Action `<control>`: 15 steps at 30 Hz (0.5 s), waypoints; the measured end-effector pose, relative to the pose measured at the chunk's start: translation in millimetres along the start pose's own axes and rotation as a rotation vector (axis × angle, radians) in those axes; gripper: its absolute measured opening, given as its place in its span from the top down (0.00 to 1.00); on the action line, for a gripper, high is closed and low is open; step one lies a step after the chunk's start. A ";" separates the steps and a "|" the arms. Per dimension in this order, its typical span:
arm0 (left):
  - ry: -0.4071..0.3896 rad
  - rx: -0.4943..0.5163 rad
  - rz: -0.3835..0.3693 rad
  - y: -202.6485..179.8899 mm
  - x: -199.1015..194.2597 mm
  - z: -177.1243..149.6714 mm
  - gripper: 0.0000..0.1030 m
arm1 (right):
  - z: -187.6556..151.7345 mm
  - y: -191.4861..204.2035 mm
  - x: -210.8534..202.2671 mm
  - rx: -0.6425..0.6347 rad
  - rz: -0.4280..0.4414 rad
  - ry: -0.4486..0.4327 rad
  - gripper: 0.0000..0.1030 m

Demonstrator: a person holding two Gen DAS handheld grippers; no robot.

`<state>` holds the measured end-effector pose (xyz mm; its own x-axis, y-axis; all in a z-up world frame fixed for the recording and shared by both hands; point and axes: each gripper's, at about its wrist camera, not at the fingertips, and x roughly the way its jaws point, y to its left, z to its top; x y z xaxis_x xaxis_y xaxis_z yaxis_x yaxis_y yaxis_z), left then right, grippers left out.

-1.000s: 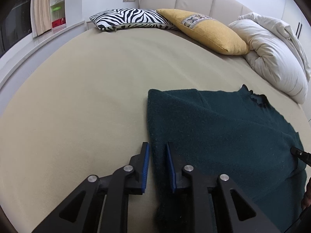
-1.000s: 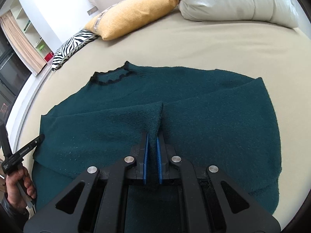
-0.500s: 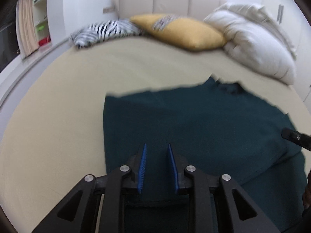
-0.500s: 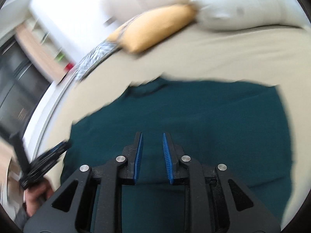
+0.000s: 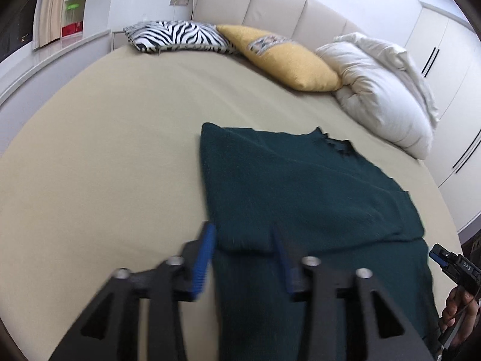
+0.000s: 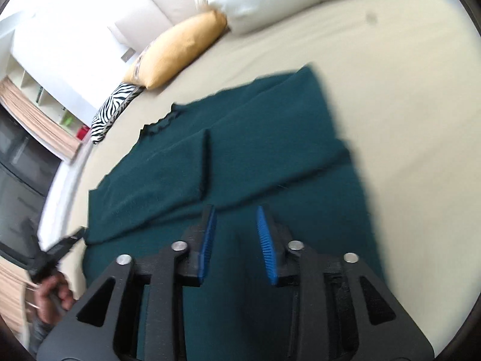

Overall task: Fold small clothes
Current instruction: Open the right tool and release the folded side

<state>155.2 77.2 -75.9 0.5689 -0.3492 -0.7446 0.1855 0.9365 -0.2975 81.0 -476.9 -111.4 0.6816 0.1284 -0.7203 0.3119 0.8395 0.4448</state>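
Note:
A dark green knit sweater [image 5: 300, 186] lies flat on the beige bed [image 5: 105, 138], its sleeves folded in over the body. It also shows in the right wrist view [image 6: 264, 138], where a folded sleeve [image 6: 168, 174] lies across the chest. My left gripper [image 5: 245, 255] is open and empty, above the sweater's lower left edge. My right gripper [image 6: 236, 237] is open and empty, above the lower part of the sweater. The right gripper's tip [image 5: 451, 263] shows at the right edge of the left wrist view.
A zebra pillow [image 5: 177, 36], a yellow pillow [image 5: 288, 60] and a white duvet [image 5: 381, 90] lie at the headboard. Wardrobe doors [image 5: 445, 51] stand to the right. Shelves and a curtain [image 6: 33, 111] stand beyond the bed's left edge.
My right gripper has let go of the sleeve fold, opened and pulled back. My left gripper has opened wider and shifted over the sweater's lower edge. The sleeve now lies flat.

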 end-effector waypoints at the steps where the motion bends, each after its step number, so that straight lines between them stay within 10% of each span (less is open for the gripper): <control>1: -0.009 -0.005 -0.025 0.9 -15.5 -8.1 0.44 | -5.2 -0.5 -12.6 -0.008 -0.003 -0.019 0.49; 3: -0.014 -0.015 -0.066 2.6 -39.6 -24.0 0.40 | -25.2 -2.9 -48.1 -0.019 -0.001 -0.070 0.34; 15: 0.194 -0.193 -0.190 30.5 -112.9 -159.5 0.33 | -118.6 -46.4 -150.1 -0.026 0.065 0.017 0.34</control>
<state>-31.2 140.2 -96.2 0.3721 -0.5340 -0.7592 0.1082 0.8373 -0.5359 -114.3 -472.6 -87.0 0.6886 0.1913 -0.6995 0.2501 0.8427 0.4767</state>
